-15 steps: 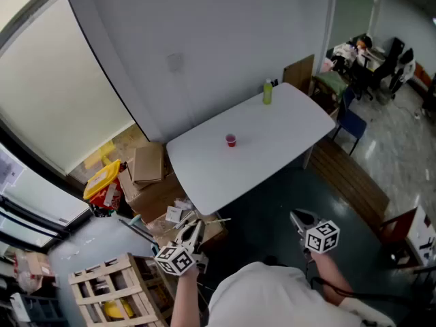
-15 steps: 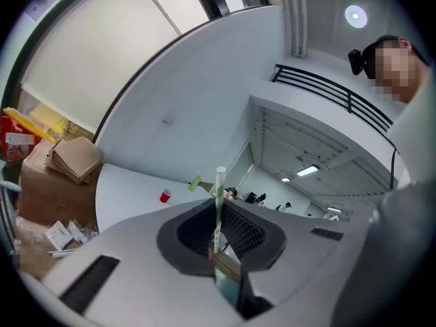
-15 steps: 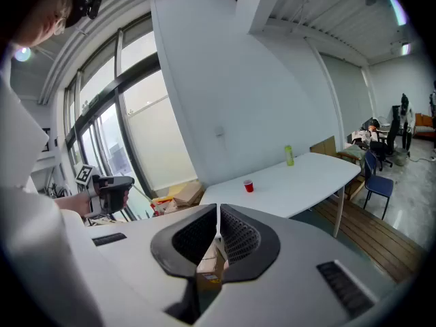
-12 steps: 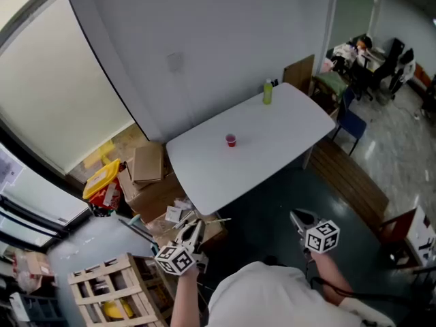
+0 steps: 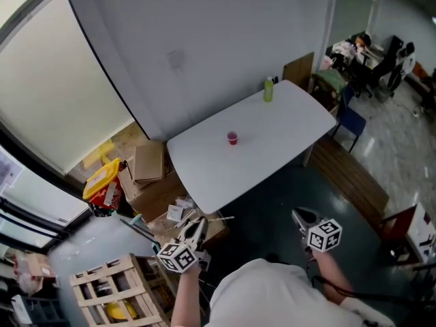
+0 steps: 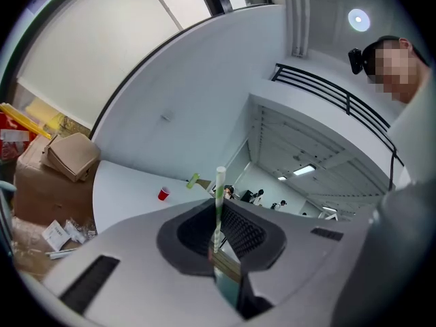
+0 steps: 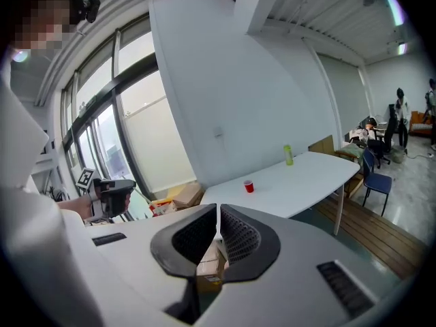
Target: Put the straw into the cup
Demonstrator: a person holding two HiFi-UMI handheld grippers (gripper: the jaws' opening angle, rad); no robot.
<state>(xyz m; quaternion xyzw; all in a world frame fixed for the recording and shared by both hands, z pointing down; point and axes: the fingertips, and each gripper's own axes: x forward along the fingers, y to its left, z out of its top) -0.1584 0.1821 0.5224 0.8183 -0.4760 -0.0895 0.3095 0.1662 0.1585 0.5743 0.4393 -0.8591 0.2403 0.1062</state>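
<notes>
While left tool (image 6: 216, 216) clamps straw (image 6: 219, 182), right tool (image 7: 217, 208) closed, empty; cup (image 6: 163, 194) well apart, ahead.

The right tongs (image 7: 218, 215) have their jaws pressed together, nothing between them. Beyond, a white tabletop (image 7: 306, 179) carries a small red cup (image 7: 248, 187) and, well apart, a green bottle (image 7: 289, 154). The left tongs (image 7: 121, 191) show at far left.
</notes>
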